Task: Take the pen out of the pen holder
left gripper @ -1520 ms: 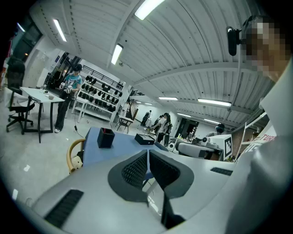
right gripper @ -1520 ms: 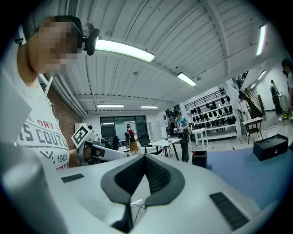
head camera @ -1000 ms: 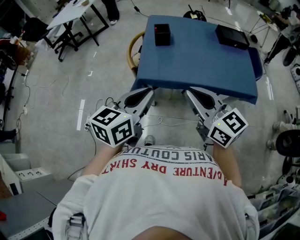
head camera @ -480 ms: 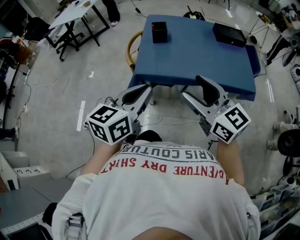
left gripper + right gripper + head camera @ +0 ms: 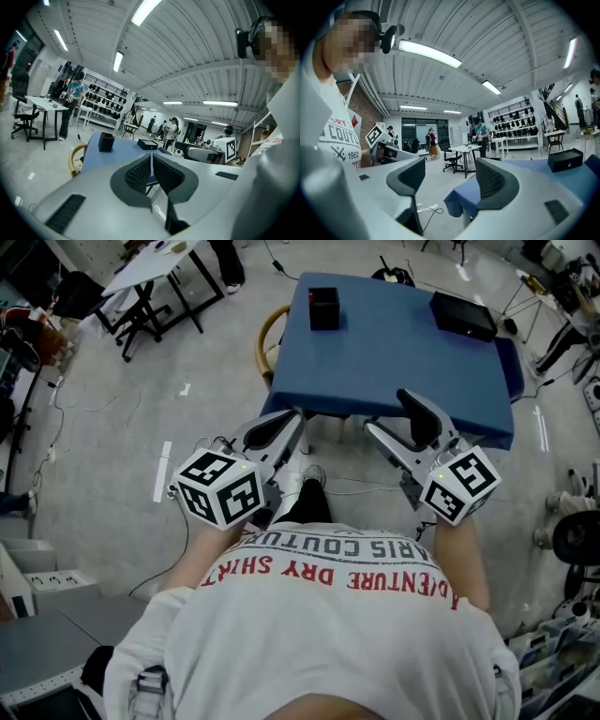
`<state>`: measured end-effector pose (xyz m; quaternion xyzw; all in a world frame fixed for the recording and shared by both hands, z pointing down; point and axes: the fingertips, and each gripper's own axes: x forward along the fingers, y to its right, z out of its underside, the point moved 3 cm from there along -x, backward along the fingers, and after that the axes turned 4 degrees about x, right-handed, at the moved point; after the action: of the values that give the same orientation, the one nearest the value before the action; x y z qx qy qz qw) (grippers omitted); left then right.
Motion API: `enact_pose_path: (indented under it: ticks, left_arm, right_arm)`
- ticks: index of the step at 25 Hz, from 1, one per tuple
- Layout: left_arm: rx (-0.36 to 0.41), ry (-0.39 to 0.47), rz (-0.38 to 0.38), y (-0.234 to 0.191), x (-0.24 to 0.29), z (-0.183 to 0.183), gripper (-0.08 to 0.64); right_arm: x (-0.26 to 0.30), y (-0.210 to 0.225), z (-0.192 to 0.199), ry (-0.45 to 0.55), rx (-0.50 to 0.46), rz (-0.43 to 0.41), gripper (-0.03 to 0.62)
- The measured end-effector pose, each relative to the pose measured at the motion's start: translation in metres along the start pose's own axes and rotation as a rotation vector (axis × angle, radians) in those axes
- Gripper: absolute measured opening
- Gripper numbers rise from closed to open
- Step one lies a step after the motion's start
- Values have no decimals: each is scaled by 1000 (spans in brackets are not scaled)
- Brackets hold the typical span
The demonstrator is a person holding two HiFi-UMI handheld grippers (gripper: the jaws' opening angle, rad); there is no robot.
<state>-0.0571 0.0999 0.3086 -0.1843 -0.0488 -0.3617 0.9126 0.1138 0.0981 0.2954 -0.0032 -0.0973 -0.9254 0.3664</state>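
The black pen holder (image 5: 323,307) stands near the far left corner of the blue table (image 5: 394,371); it also shows in the left gripper view as a small dark box (image 5: 106,141). No pen can be made out in it from here. Both grippers hang in front of the table's near edge, well short of the holder. My left gripper (image 5: 291,423) is shut, its ribbed pads (image 5: 140,173) together with nothing between them. My right gripper (image 5: 386,412) has its jaws opening wide, and only floor and the table edge show between them (image 5: 450,178).
A flat black box (image 5: 463,315) lies at the table's far right, also seen as the black box (image 5: 565,160) in the right gripper view. A yellow-rimmed chair (image 5: 265,338) stands at the table's left side. Cables trail on the floor (image 5: 112,409). White desks (image 5: 155,277) stand further left; people stand far back.
The right gripper's jaws have gone from shut to wide open. The left gripper has stayed shut and still. A foot has come into view below, between the grippers.
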Motion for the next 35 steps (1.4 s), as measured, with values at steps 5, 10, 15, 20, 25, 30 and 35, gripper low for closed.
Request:
enact_pose_path:
  ticks: [5, 10, 15, 20, 25, 30, 35]
  left_arm:
    - [-2, 3, -6, -17, 14, -4, 38]
    - [-4, 3, -9, -43, 33, -14, 38]
    - [-18, -4, -12, -76, 57, -26, 38]
    - [-39, -25, -4, -118, 88, -41, 38]
    - [-53, -44, -4, -161, 115, -58, 38]
    - [-77, -68, 1, -199, 142, -67, 38]
    - [-92, -88, 10, -238, 171, -78, 38]
  right_arm:
    - [14, 23, -5, 35, 12, 26, 325]
    - [39, 49, -11, 38, 21, 30, 324]
    - [73, 75, -13, 9, 34, 31, 324]
    - [117, 105, -18, -15, 42, 23, 324]
    - [161, 135, -20, -46, 53, 28, 324]
    - [200, 162, -17, -91, 40, 39, 324]
    - [242, 193, -14, -142, 26, 61, 324]
